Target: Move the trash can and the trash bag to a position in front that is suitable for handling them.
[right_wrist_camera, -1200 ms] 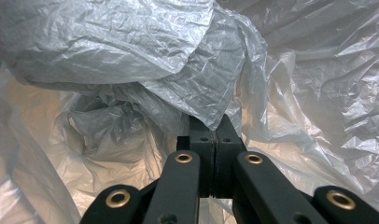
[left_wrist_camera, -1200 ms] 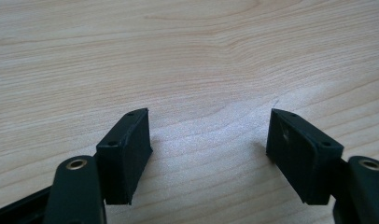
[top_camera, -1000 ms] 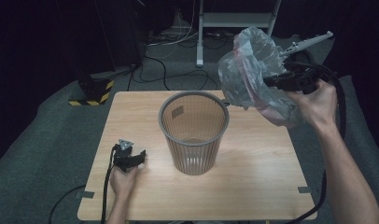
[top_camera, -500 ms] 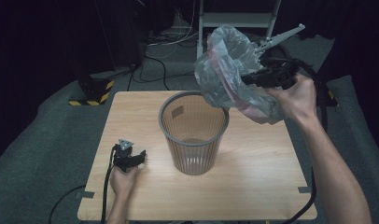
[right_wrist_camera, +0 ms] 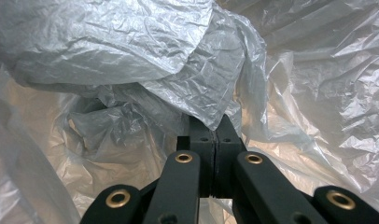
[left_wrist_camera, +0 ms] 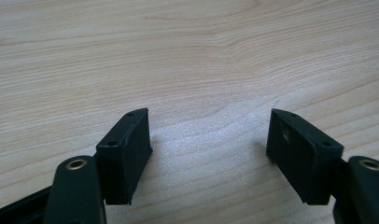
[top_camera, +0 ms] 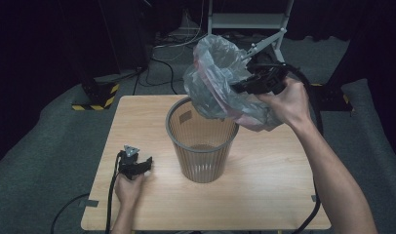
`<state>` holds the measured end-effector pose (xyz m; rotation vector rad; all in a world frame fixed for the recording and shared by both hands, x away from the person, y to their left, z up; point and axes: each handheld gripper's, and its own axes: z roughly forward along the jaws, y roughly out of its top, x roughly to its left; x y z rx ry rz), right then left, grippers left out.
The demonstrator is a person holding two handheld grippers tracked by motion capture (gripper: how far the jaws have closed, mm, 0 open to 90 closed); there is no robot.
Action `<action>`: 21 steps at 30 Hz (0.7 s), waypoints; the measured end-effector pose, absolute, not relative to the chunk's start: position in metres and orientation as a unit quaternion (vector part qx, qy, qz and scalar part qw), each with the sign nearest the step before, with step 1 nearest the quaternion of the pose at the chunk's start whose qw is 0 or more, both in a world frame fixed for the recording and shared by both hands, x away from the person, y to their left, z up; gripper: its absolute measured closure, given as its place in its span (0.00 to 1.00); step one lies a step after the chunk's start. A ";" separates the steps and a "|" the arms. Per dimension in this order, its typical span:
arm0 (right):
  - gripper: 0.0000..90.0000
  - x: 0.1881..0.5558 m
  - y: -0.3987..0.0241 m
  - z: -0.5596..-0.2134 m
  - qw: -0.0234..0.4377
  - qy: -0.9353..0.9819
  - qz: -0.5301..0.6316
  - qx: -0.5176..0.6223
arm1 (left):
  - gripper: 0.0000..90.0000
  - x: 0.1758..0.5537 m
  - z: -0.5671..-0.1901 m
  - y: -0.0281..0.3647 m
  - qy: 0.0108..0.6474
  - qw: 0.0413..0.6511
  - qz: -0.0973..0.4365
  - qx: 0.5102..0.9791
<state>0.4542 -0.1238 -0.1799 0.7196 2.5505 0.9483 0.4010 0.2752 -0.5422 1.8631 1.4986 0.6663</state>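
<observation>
A crumpled translucent plastic bag [top_camera: 220,83] hangs in the air over the far rim of a grey ribbed waste bin [top_camera: 202,141] that stands upright mid-table. My right gripper [top_camera: 245,87] is shut on the bag's film; in the right gripper view its jaws press together at the bag [right_wrist_camera: 131,60], with the right gripper [right_wrist_camera: 214,135] pinching a fold. My left gripper [top_camera: 137,168] rests near the table's front left, left of the bin. In the left gripper view the left gripper [left_wrist_camera: 208,140] stands open over bare wood with nothing between its jaws.
The wooden table [top_camera: 284,195] has free surface to the right and in front of the bin. Behind it on the floor lie cables [top_camera: 162,63], a black base with yellow-black hazard tape [top_camera: 96,95] and a white metal frame [top_camera: 245,19].
My right gripper has carried the bag leftward, from beyond the table's right side to above the bin's far rim. The left gripper has stayed put.
</observation>
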 end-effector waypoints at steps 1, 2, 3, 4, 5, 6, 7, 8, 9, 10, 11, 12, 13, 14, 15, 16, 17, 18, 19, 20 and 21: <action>1.00 0.454 -0.124 -0.180 0.163 0.894 0.332 0.252 | 0.34 0.401 -0.542 0.275 0.571 0.324 0.254 0.710; 1.00 0.455 -0.118 -0.183 0.159 0.897 0.328 0.249 | 0.34 0.401 -0.542 0.275 0.571 0.324 0.253 0.710; 1.00 0.456 -0.116 -0.184 0.157 0.899 0.326 0.248 | 0.34 0.401 -0.542 0.275 0.571 0.324 0.253 0.711; 1.00 0.456 -0.114 -0.186 0.155 0.900 0.324 0.246 | 0.34 0.401 -0.542 0.275 0.571 0.324 0.253 0.711; 1.00 0.456 -0.111 -0.187 0.153 0.902 0.322 0.244 | 0.34 0.401 -0.542 0.275 0.571 0.324 0.253 0.710; 1.00 0.456 -0.108 -0.189 0.150 0.904 0.320 0.241 | 0.34 0.401 -0.542 0.275 0.571 0.323 0.253 0.711; 1.00 0.457 -0.106 -0.190 0.149 0.905 0.319 0.240 | 0.34 0.401 -0.542 0.275 0.571 0.323 0.254 0.711; 1.00 0.457 -0.102 -0.193 0.146 0.907 0.315 0.238 | 0.34 0.401 -0.542 0.275 0.571 0.323 0.253 0.711; 1.00 0.458 -0.100 -0.194 0.145 0.908 0.312 0.238 | 0.34 0.401 -0.542 0.275 0.571 0.324 0.254 0.710; 1.00 0.459 -0.098 -0.197 0.141 0.910 0.308 0.237 | 0.34 0.401 -0.542 0.275 0.571 0.324 0.254 0.711; 1.00 0.459 -0.095 -0.199 0.139 0.912 0.306 0.235 | 0.34 0.401 -0.542 0.275 0.571 0.324 0.253 0.711; 1.00 0.460 -0.093 -0.202 0.136 0.914 0.301 0.234 | 0.34 0.401 -0.542 0.275 0.571 0.324 0.253 0.711; 1.00 0.460 -0.090 -0.205 0.134 0.916 0.297 0.232 | 0.34 0.401 -0.542 0.275 0.571 0.324 0.254 0.710; 1.00 0.460 -0.090 -0.205 0.134 0.916 0.297 0.232 | 0.34 0.401 -0.542 0.275 0.571 0.324 0.254 0.710; 1.00 0.460 -0.085 -0.210 0.130 0.921 0.289 0.227 | 0.34 0.401 -0.542 0.275 0.571 0.324 0.254 0.710; 1.00 0.460 -0.085 -0.210 0.130 0.921 0.289 0.227 | 0.34 0.401 -0.542 0.275 0.571 0.324 0.254 0.710; 1.00 0.460 -0.081 -0.214 0.126 0.923 0.285 0.224 | 0.34 0.401 -0.542 0.275 0.571 0.324 0.254 0.710; 1.00 0.460 -0.081 -0.214 0.126 0.923 0.285 0.224 | 0.34 0.401 -0.542 0.275 0.571 0.324 0.254 0.710; 1.00 0.461 -0.077 -0.219 0.123 0.926 0.280 0.222 | 0.34 0.401 -0.542 0.275 0.571 0.324 0.254 0.710; 1.00 0.461 -0.076 -0.221 0.121 0.927 0.278 0.223 | 0.34 0.401 -0.542 0.275 0.571 0.324 0.254 0.710; 1.00 0.462 -0.074 -0.224 0.119 0.928 0.275 0.219 | 0.34 0.401 -0.542 0.275 0.571 0.324 0.254 0.710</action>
